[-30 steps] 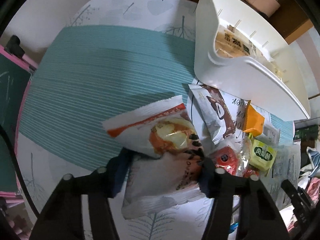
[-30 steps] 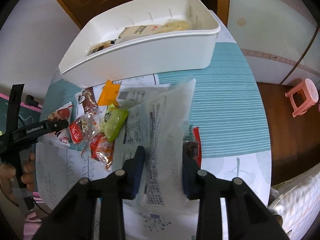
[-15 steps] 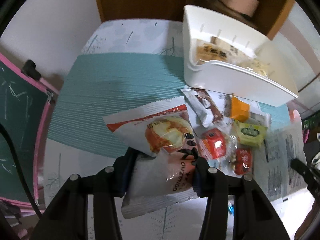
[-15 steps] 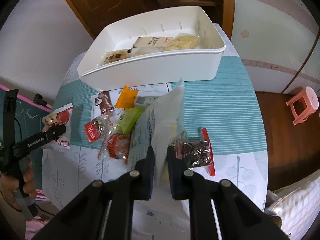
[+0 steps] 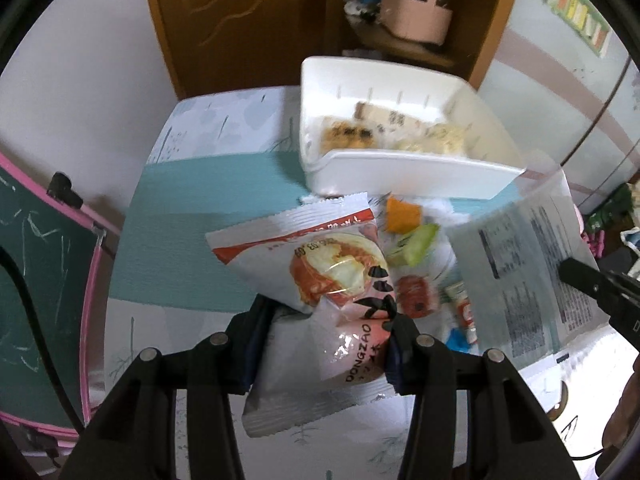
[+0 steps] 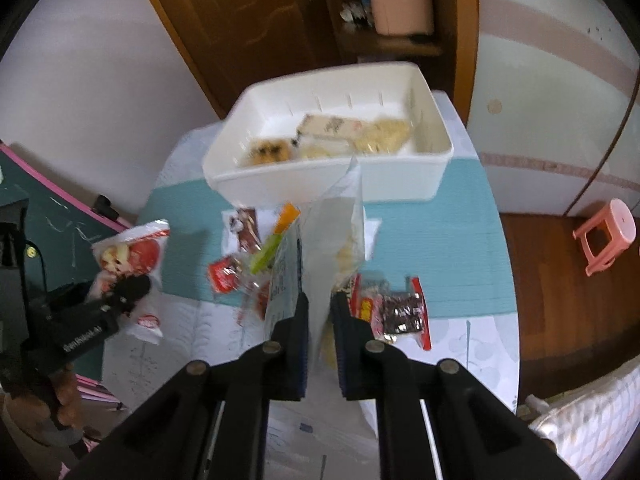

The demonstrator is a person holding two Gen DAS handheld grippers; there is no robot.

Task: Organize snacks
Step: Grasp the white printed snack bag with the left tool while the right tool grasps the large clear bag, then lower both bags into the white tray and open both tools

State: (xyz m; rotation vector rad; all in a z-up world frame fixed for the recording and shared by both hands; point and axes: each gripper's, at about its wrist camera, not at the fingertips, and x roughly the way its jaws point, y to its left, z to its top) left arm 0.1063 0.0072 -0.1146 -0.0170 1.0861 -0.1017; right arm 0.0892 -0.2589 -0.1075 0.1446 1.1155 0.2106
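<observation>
My left gripper (image 5: pixel 326 316) is shut on a white and red snack bag (image 5: pixel 320 272) marked DONGZAO and holds it above the table. The bag also shows in the right wrist view (image 6: pixel 132 256). My right gripper (image 6: pixel 318 304) is shut on a clear printed packet (image 6: pixel 332 232), held upright above the table; it also shows in the left wrist view (image 5: pixel 524 268). The white bin (image 6: pixel 400 184) at the far side holds several snacks. Loose small snacks, an orange one (image 5: pixel 402 216), a green one (image 5: pixel 416 242) and a red one (image 5: pixel 414 292), lie in front of it.
A red and dark packet (image 6: pixel 400 312) lies on the table to the right. A teal striped mat (image 5: pixel 192 232) covers the table's middle. A chalkboard with a pink frame (image 5: pixel 40 280) stands left. A pink stool (image 6: pixel 608 236) is on the floor at right.
Both grippers have risen with their packets, away from the table. The right gripper closed tighter on the clear packet, which now stands on edge.
</observation>
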